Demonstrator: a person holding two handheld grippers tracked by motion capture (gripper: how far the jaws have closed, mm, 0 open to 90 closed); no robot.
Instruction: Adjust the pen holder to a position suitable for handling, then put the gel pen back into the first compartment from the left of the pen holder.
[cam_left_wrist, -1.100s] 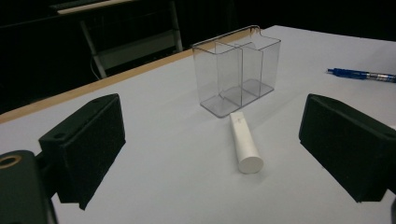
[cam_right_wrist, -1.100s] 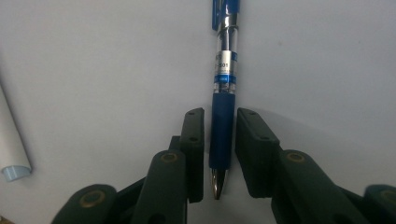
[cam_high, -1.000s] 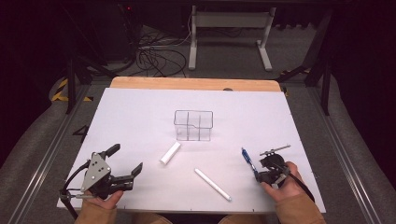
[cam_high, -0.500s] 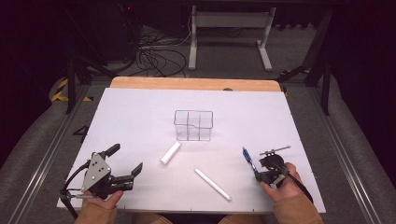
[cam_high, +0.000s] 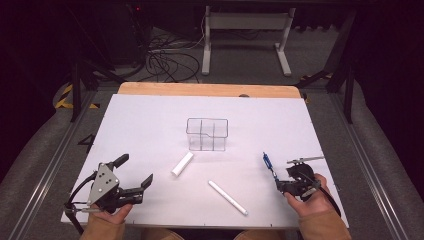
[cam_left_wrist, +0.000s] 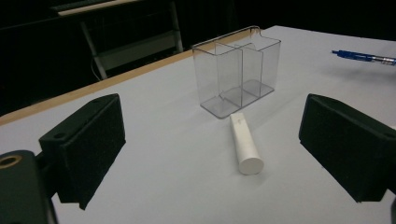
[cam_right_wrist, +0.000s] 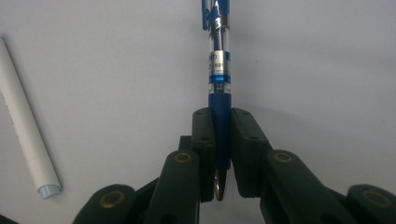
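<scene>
So far, only the first step appears done: the right gripper (cam_high: 285, 181) is clamped on the grip end of the blue pen (cam_right_wrist: 219, 112), whose barrel runs straight out past the jaw tips. In the high view the pen (cam_high: 268, 165) angles up and away from that gripper toward the clear organizer (cam_high: 207, 134), but is well short of it. Whether the pen is lifted or rests on the table (cam_high: 150, 120) cannot be told.

The organizer stands upright near the table's middle, and all its compartments look empty. Judged from this, placing the pen is still to do, and likely the two white items as well. The short white cylinder (cam_high: 182, 163) lies flat just in front of the organizer, apart from it. The long white stick (cam_high: 227, 197) lies nearer the person, between the two hands.

The left gripper (cam_high: 134, 176) rests at the near left with its jaws wide and nothing between them; the cylinder (cam_left_wrist: 245, 144) lies ahead of it, untouched.
</scene>
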